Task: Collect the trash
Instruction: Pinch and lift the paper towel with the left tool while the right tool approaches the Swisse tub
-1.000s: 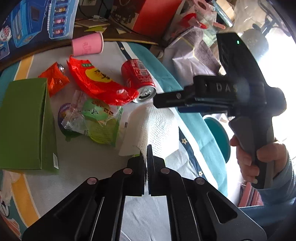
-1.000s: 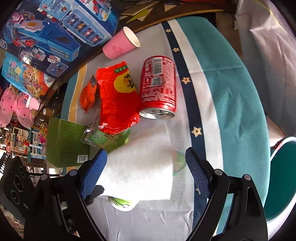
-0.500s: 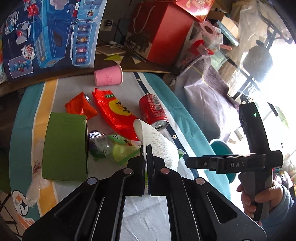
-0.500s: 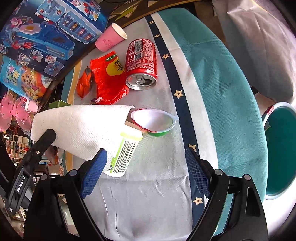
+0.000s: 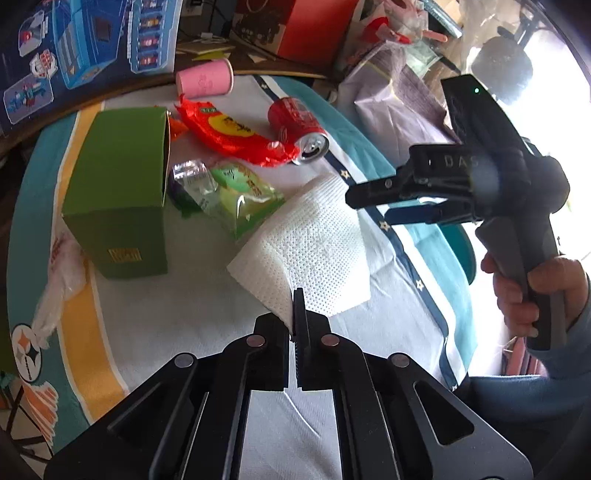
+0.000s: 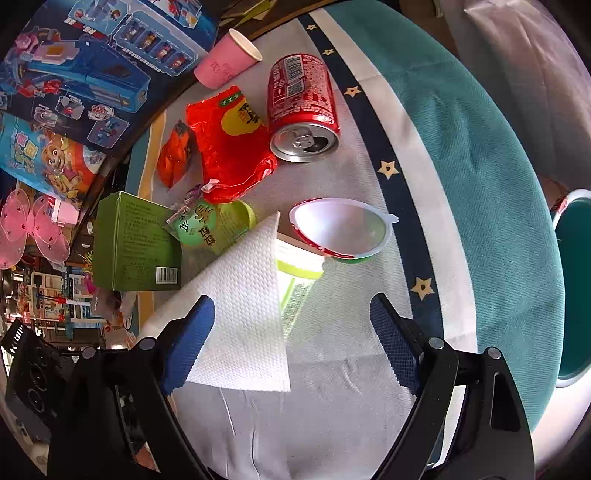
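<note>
My left gripper (image 5: 295,325) is shut on a corner of a white paper towel (image 5: 310,251), which hangs over the table; it also shows in the right wrist view (image 6: 243,314). My right gripper (image 6: 291,343) is open and empty, above a clear plastic cup (image 6: 341,230) lying on its side next to the towel. The right gripper also shows in the left wrist view (image 5: 373,206), to the right of the towel. Other trash lies beyond: a red soda can (image 6: 301,107), a red wrapper (image 6: 229,147), an orange wrapper (image 6: 175,155), a green packet (image 6: 207,225) and a pink paper cup (image 6: 225,61).
A green box (image 5: 118,192) stands at the left of the table. A teal bin (image 6: 574,284) sits below the table's right edge. Toy boxes (image 6: 92,74) and a red bag (image 5: 306,29) crowd the far side. A white plastic bag (image 5: 62,280) lies by the green box.
My left gripper dropped back toward the table with the towel still in it. My right gripper moved closer over the cup and the towel.
</note>
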Demonstrator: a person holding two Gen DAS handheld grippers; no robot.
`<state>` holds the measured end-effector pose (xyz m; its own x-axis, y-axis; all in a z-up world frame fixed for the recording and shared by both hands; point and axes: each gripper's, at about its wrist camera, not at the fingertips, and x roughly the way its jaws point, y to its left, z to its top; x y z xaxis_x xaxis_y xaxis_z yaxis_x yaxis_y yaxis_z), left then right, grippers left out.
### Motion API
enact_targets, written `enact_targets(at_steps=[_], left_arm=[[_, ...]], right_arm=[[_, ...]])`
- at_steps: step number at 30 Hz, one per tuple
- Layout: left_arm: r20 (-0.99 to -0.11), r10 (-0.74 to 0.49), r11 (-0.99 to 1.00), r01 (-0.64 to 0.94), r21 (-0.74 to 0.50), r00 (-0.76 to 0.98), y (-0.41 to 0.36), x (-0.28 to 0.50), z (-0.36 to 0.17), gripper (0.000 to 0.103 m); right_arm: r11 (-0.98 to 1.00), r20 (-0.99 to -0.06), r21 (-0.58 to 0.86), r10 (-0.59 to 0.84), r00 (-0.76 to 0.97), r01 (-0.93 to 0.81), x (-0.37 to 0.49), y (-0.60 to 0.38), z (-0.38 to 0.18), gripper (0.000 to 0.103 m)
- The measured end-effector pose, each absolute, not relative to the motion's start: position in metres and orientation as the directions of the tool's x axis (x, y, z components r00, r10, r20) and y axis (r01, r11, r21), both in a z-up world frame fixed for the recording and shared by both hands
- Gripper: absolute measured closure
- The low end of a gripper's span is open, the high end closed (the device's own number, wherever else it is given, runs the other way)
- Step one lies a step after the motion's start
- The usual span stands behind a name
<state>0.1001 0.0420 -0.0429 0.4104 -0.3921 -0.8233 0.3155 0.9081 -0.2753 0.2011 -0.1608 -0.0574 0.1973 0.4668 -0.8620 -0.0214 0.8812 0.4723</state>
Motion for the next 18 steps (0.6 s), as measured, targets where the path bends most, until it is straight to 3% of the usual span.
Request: enact_targets(at_steps=[2, 3, 5, 6, 7, 13, 16, 18], left_arm=[[-0.821, -0.403, 0.905, 0.310, -0.292, 0.404, 0.046, 0.100, -0.045, 0.098], [-0.816, -0.408, 0.904, 0.304, -0.300, 0.409, 0.048, 0.101, -0.044, 0.089], [-0.804, -0.397, 0.911, 0.297, -0.287, 0.442, 0.051, 0.102, -0.038, 0.062], [-0.801, -0.388, 0.915, 0.294, -0.276, 0.456, 0.052, 0.103, -0.035, 0.043], [-0.798, -0.383, 0.917, 0.298, -0.266, 0.465, 0.052, 0.105, -0.032, 0.032], [-0.808, -0.388, 0.898, 0.377, -0.225, 0.443, 0.028, 0.122, -0.035, 0.018], [-0.824, -0.420, 0.875, 0.411, -0.257, 0.381, 0.011, 0.127, -0.049, 0.018], [-0.838, -0.415, 0.866, 0.438, -0.243, 0.354, -0.002, 0.127, -0.060, 0.018]], right_arm=[[0.883, -0.863, 0.469, 0.463, 0.200, -0.022, 0.201, -0.160, -0.057, 0.020], [0.884, -0.864, 0.467, 0.461, 0.202, -0.018, 0.201, -0.161, -0.057, 0.020], [0.884, -0.864, 0.468, 0.459, 0.207, -0.005, 0.201, -0.166, -0.056, 0.020], [0.884, -0.864, 0.468, 0.457, 0.211, 0.001, 0.201, -0.169, -0.055, 0.020], [0.883, -0.864, 0.468, 0.456, 0.214, 0.006, 0.202, -0.172, -0.055, 0.020], [0.876, -0.857, 0.482, 0.468, 0.215, 0.017, 0.206, -0.178, -0.053, 0.021], [0.871, -0.851, 0.492, 0.480, 0.213, -0.001, 0.204, -0.177, -0.052, 0.043], [0.870, -0.850, 0.494, 0.483, 0.211, -0.003, 0.203, -0.179, -0.052, 0.044]])
